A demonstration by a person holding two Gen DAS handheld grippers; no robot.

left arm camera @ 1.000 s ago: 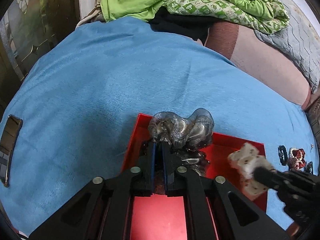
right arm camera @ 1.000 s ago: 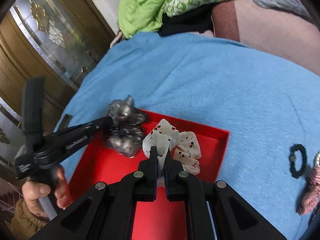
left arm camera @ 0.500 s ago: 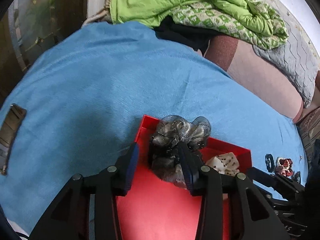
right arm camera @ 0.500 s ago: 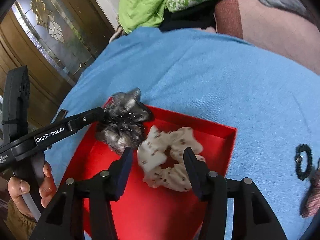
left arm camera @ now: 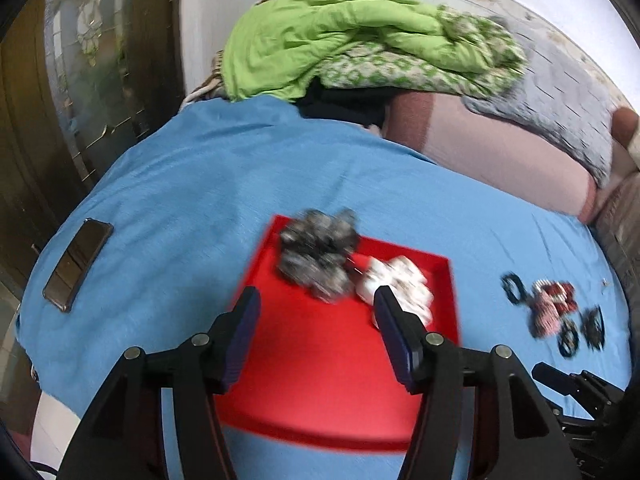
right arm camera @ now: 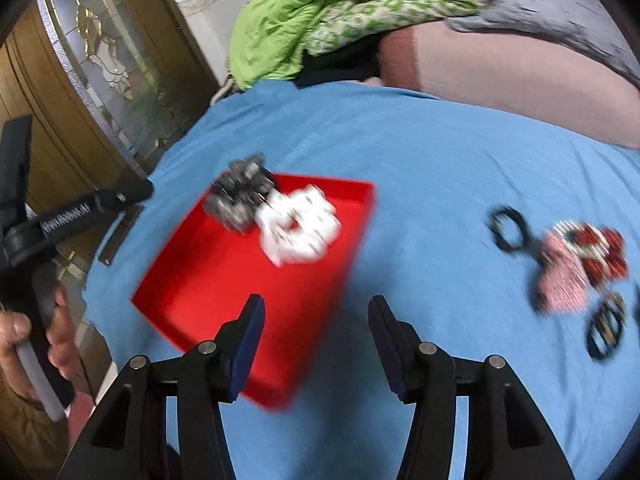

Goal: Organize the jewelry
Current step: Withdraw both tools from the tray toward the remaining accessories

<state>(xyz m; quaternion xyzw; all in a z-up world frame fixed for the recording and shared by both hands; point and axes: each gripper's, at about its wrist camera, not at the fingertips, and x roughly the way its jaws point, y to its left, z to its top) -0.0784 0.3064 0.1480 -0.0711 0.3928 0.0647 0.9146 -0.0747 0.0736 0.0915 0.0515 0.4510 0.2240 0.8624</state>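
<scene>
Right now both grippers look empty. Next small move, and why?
Probably swing the right gripper toward the loose pile on the blue cloth, starting with the black ring. Both scrunchies already lie in the red tray; its fingers are open, empty and nearest.

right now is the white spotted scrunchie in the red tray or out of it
In. The white scrunchie lies on the floor of the red tray, beside the silver scrunchie. Both grippers are open and hold nothing.

Black tongs [left arm camera: 316, 310], blue pads [left arm camera: 244, 320], silver screws.
</scene>
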